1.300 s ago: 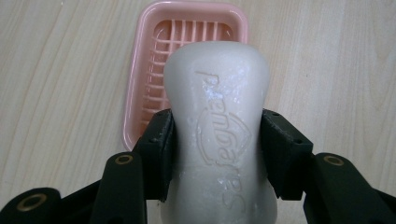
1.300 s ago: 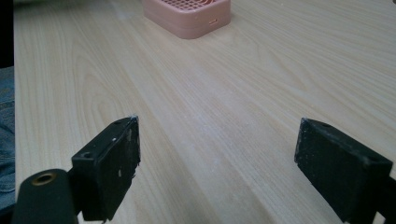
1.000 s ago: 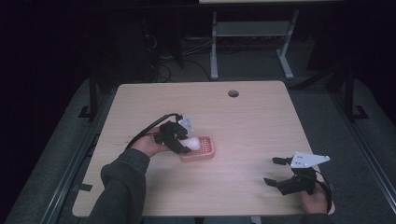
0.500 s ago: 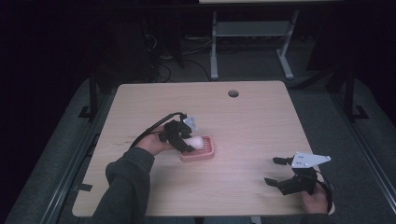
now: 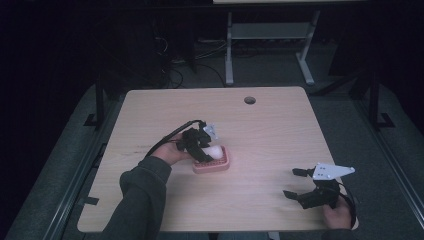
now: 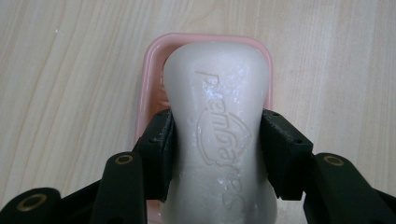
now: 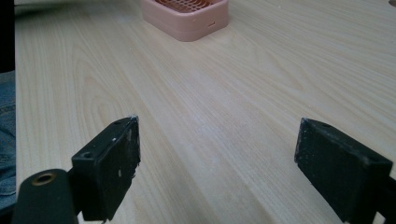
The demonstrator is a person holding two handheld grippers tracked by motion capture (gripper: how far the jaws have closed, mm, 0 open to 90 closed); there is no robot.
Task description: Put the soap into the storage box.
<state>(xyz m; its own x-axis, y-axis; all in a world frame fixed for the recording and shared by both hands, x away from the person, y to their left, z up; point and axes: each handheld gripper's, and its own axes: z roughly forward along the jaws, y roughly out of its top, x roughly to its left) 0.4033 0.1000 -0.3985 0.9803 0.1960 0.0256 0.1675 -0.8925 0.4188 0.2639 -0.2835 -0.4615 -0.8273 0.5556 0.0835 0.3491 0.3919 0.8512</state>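
soap bar (image 6: pixel 219 135): white, waisted, with raised lettering on its upper face; pinched at its narrow middle by the left hand-held gripper, its far end over the pink soap dish.
right hand-held gripper (image 5: pixel 300 184): nearest the person, at the near right of the tabletop (image 5: pixel 270 135), held in the right hand (image 5: pixel 337 215); its two black jaws are spread wide with nothing between them, a grey three-cornered plate on top.
right gripper view: both jaws stand far apart over bare wood grain; the soap dish (image 7: pixel 187 16) lies well beyond them, its ribbed grid floor showing.
left hand-held gripper (image 6: pixel 217 140): jaws pressed against both sides of the soap bar, pads touching it on either flank.
left hand (image 5: pixel 167 152): comes in from a dark sleeve (image 5: pixel 137 200) and holds that hand-held gripper left of the tabletop's middle, a cable looping from it.
soap dish (image 5: pixel 216 162): pink, rounded corners, sitting flat on the tabletop just beneath and beyond the soap bar.
far side: a round cable hole (image 5: pixel 249 100) near the tabletop's far edge; a grey metal frame (image 5: pixel 270 45) on the dark floor behind.
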